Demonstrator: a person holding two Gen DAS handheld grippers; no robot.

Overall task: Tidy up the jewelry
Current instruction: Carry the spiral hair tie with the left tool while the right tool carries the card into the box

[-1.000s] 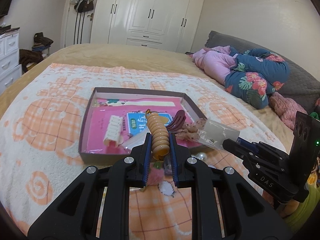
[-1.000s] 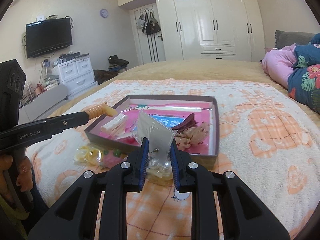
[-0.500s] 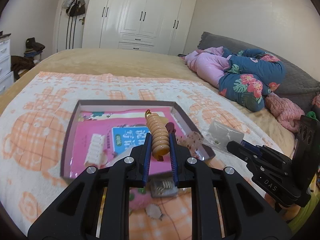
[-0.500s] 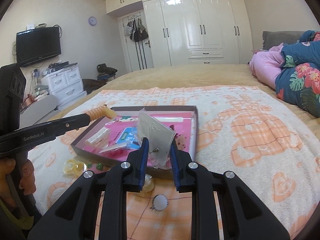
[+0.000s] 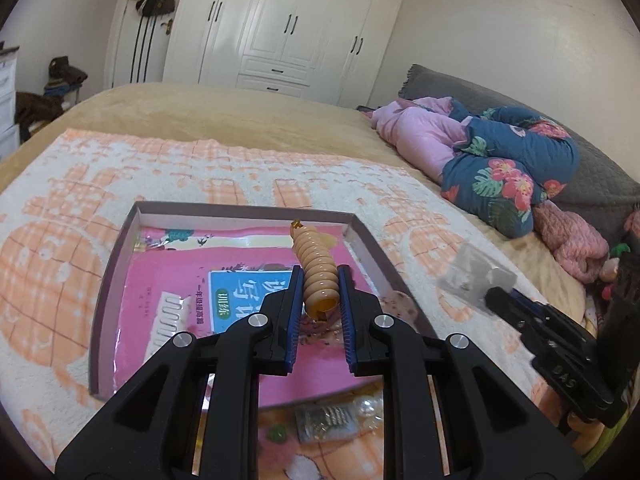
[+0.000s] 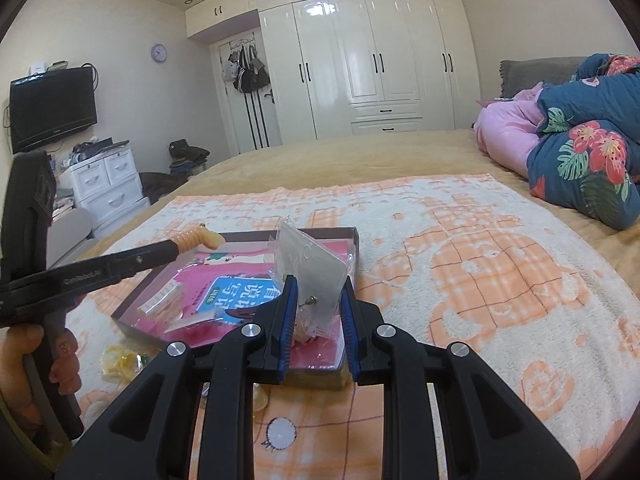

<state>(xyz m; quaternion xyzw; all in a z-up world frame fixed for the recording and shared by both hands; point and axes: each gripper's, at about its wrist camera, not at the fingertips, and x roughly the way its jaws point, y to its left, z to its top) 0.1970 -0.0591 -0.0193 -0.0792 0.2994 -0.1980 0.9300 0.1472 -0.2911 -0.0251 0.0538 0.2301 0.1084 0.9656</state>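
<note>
My left gripper (image 5: 319, 294) is shut on a ribbed beige hair clip (image 5: 316, 268) and holds it above the brown shallow box (image 5: 105, 296) with a pink lining. The clip also shows in the right wrist view (image 6: 198, 239). My right gripper (image 6: 318, 300) is shut on a clear packet with an earring card (image 6: 310, 266), held over the box's (image 6: 352, 236) near right corner. The packet appears right of the box in the left wrist view (image 5: 474, 274). A white comb clip (image 5: 166, 320) lies in the box.
Small jewelry packets (image 5: 326, 420) and a yellow item (image 6: 120, 360) lie on the orange-and-white blanket (image 6: 480, 280) in front of the box. Folded pink and floral bedding (image 5: 500, 168) is piled at the right. A wardrobe (image 6: 372, 60) stands beyond the bed.
Both grippers have risen and moved forward with their items; the left one now hangs over the box's middle, and the loose packets on the blanket have dropped lower in view.
</note>
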